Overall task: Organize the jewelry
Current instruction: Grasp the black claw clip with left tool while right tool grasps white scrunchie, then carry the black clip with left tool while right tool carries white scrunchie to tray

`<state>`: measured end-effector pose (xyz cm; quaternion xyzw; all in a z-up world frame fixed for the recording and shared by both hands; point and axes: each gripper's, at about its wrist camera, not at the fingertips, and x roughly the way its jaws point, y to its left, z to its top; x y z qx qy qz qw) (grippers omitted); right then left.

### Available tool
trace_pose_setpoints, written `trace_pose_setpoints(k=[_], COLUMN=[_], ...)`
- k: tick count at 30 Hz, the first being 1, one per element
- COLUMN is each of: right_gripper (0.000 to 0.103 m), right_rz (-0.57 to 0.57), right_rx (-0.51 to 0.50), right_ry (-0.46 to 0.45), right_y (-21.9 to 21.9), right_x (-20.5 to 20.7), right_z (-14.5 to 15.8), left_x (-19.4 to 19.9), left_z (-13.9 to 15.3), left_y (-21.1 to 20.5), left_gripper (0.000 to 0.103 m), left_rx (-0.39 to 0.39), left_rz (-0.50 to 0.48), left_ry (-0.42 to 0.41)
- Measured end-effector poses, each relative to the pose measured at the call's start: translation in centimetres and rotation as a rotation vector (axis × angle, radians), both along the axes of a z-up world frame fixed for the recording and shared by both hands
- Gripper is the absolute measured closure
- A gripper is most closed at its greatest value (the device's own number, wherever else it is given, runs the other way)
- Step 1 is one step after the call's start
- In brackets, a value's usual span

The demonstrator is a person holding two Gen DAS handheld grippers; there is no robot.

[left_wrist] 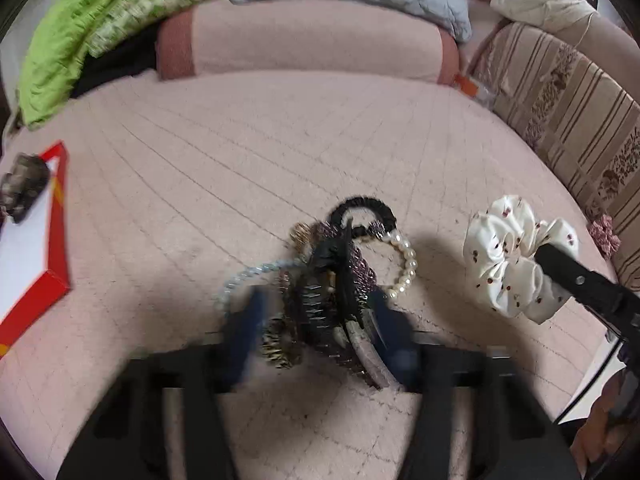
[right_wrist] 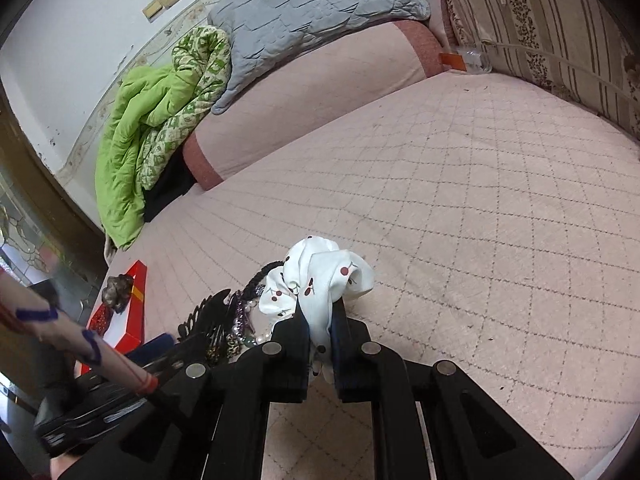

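Left wrist view: left gripper (left_wrist: 316, 316) is straddling the jewelry pile (left_wrist: 340, 280) (jaws half-open, seemingly gripping nothing); right gripper (right_wrist: 320, 320) is pinching the scrunchie (right_wrist: 320, 276).

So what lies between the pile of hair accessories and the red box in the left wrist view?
Only bare quilted pink bedcover lies between the pile of hair accessories and the red box at the left edge. The left wrist view shows this.
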<state>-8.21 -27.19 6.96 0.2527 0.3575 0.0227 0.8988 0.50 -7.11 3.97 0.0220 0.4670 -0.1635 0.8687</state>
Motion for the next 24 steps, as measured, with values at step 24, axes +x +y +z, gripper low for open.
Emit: trace_pose_setpoints(k=[24], right_gripper=[0.093], right_rz=[0.2], right_rx=[-0.097], right_ry=[-0.211], right_y=[6.6], right_x=[-0.7], right_z=[3.8], left_x=[-5.6], left_z=[6.0], left_y=[8.9], left_gripper=[0.071], left_rx=[-0.08], left_rz=[0.07], left_ry=[-0.271])
